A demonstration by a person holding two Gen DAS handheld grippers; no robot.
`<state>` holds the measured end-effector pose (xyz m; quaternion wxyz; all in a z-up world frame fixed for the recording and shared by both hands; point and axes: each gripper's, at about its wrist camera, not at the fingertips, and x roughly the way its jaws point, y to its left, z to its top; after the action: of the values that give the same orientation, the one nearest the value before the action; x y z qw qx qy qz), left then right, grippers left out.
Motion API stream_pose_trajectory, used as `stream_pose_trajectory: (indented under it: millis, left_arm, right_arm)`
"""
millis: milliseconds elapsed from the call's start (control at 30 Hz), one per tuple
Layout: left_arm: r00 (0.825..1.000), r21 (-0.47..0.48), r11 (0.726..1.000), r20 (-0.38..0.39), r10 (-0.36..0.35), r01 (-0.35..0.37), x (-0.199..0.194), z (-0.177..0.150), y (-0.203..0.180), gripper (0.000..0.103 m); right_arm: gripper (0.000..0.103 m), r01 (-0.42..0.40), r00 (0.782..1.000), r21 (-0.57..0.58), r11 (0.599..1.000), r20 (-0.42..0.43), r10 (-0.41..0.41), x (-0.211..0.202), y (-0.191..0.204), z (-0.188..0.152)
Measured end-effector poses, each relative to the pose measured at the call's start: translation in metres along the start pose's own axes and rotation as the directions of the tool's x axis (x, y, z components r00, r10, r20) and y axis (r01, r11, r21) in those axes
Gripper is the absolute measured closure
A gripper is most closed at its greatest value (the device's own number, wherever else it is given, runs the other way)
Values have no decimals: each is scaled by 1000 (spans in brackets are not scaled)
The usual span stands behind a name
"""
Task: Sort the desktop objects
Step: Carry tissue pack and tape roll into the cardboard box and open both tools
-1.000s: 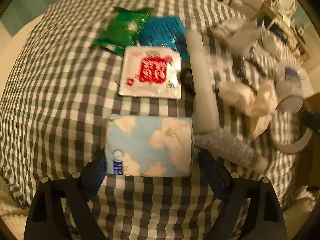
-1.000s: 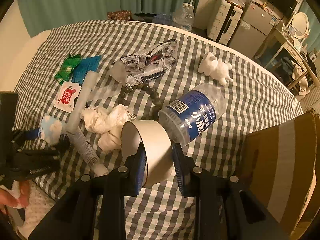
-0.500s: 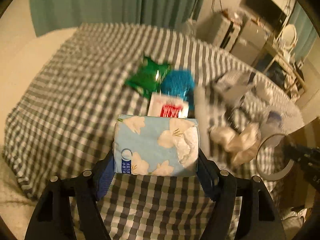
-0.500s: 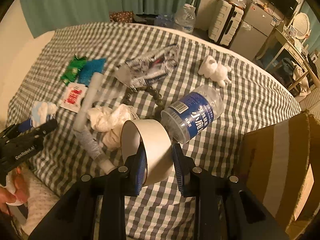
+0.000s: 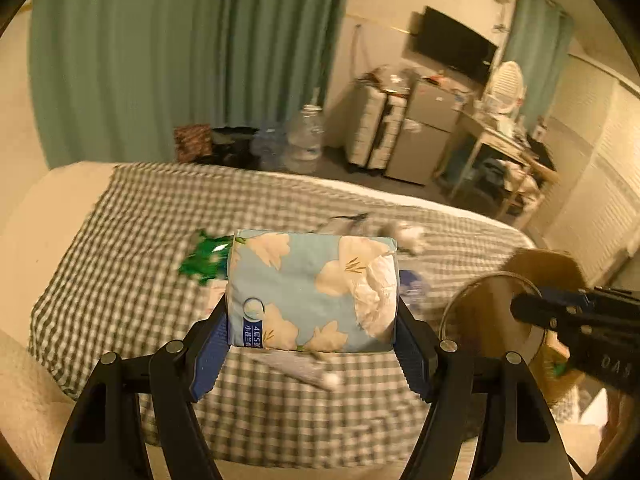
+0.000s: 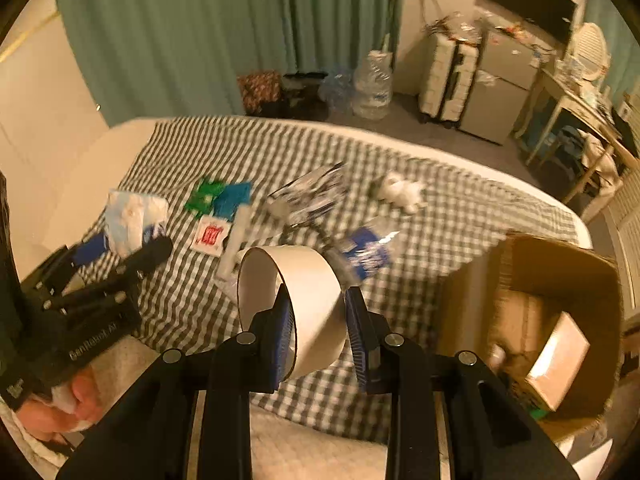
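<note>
Left claw (image 5: 312,332) clenched on tissue pack (image 5: 312,292), long axis crosswise between the jaws, printed face up, raised above checked cloth (image 5: 120,248). Right claw (image 6: 318,320) clamped across tape roll (image 6: 296,284), hole facing left. Open box (image 6: 560,320) right of it, interior seen only from right wrist.

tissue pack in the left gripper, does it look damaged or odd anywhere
Yes: the tissue pack, clamped in the left gripper, is torn open at its right end, where white tissue bulges out.
</note>
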<state>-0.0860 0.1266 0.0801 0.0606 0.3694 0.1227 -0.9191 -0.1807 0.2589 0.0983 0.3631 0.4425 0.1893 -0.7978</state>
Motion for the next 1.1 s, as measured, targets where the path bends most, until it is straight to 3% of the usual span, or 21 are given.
stream_pose_trajectory:
  millis: [300, 400, 533, 667, 767, 800, 833, 900, 1100]
  left_arm:
    - [989, 164, 975, -4, -150, 149, -27, 6, -138, 28]
    - [976, 206, 955, -28, -214, 215, -25, 1, -186, 28]
    - [972, 300, 925, -64, -227, 235, -7, -16, -243, 28]
    - [963, 311, 914, -147, -226, 262, 25, -36, -269, 28]
    - [962, 319, 910, -149, -229, 266, 36, -44, -275, 22]
    - [967, 337, 908, -138, -213, 248, 39, -48, -277, 10]
    - [972, 349, 908, -128, -199, 232, 39, -49, -276, 5]
    - [976, 354, 910, -108, -188, 215, 44, -54, -276, 2]
    - [961, 252, 931, -151, -230, 263, 54, -47, -254, 1]
  right_arm:
    - [77, 99, 991, 211, 973, 69, -115, -80, -106, -14]
    - [77, 162, 981, 277, 947, 57, -185, -89, -144, -22]
    - [77, 249, 963, 323, 913, 16, -268, -82, -182, -36]
    - [77, 257, 964, 373, 892, -32, -264, -62, -213, -48]
    - [72, 259, 964, 421, 869, -51, -262, -44, -233, -55]
    - [65, 250, 966, 425, 870, -55, -251, -43, -235, -59]
    - [42, 240, 969, 432, 869, -56, -240, -39, -238, -59]
    - [28, 251, 964, 456, 854, -42, -261, -40, -244, -65]
    - [28, 214, 969, 490, 845, 2, -246, -41, -250, -66]
